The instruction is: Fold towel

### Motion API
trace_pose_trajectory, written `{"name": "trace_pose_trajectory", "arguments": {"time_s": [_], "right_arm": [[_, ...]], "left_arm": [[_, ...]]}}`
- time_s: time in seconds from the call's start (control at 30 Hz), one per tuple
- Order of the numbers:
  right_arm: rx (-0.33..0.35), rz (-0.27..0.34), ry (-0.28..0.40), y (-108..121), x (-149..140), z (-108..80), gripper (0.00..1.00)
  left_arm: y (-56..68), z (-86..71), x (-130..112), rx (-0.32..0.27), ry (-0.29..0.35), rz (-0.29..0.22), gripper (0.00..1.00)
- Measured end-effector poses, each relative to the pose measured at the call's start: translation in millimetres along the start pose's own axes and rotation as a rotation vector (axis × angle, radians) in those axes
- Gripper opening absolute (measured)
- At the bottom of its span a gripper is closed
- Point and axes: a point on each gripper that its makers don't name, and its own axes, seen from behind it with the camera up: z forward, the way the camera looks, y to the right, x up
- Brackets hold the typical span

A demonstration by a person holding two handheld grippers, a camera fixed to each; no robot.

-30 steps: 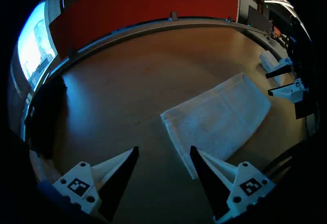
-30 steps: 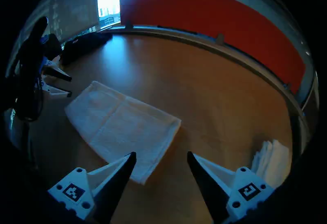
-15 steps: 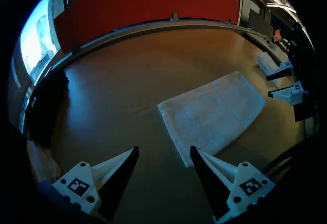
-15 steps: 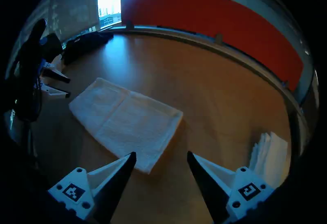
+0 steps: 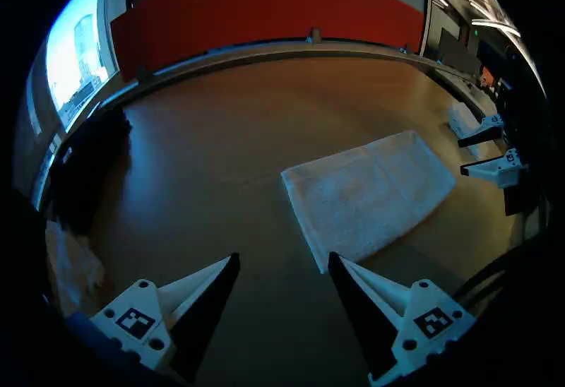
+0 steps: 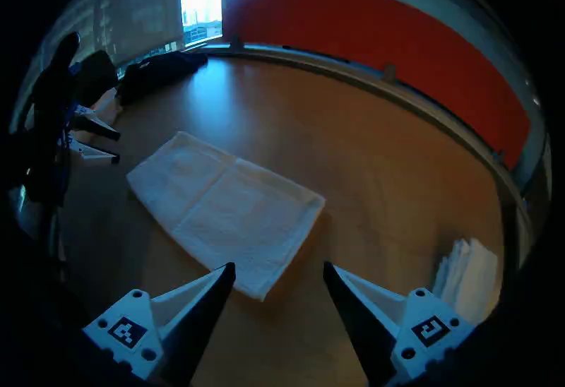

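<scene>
**Towel flat on the table, both grippers hanging open**

Biggest thing here is the wooden table (image 5: 212,175), which takes up most of both views. Along its far edge runs a long red panel (image 5: 268,6), and past one end of that there's a bright window (image 5: 70,55).

The towel (image 5: 367,193) lies flat roughly mid-table. It's a white rectangle with a crease line running across it, so it looks folded over once already. It sits between the two grippers. Over at the window end of the table there's a dark bundle (image 6: 159,69), and I can't tell what it is. At the opposite end, near the table edge, a small stack of white cloths (image 6: 470,281) sits well apart from the towel.

Left gripper (image 5: 282,255): fingers spread wide with nothing between them, and the towel's near corner shows just ahead of one fingertip. Right gripper (image 6: 279,264): same deal, fingers apart and empty, with the towel's other end just in front of the gap. Neither one is gripping the cloth. In the right gripper view you can also spot the left one off to the side, beyond the towel's far end, fingers apart there too.
</scene>
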Motion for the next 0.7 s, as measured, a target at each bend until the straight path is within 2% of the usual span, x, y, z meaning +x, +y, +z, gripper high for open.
{"name": "trace_pose_trajectory", "arguments": {"time_s": [0.4, 0.7], "right_arm": [[0.033, -0.044, -0.018, -3.5, -3.9, 3.8, 0.96], [0.057, -0.070, -0.032, -8.7, -8.4, 7.0, 0.96]], "left_arm": [[-9.3, -20.4, -21.0, 0.033, 0.007, -0.070, 0.93], [-10.7, -31.3, -33.3, 0.050, 0.014, -0.089, 0.93]]}}
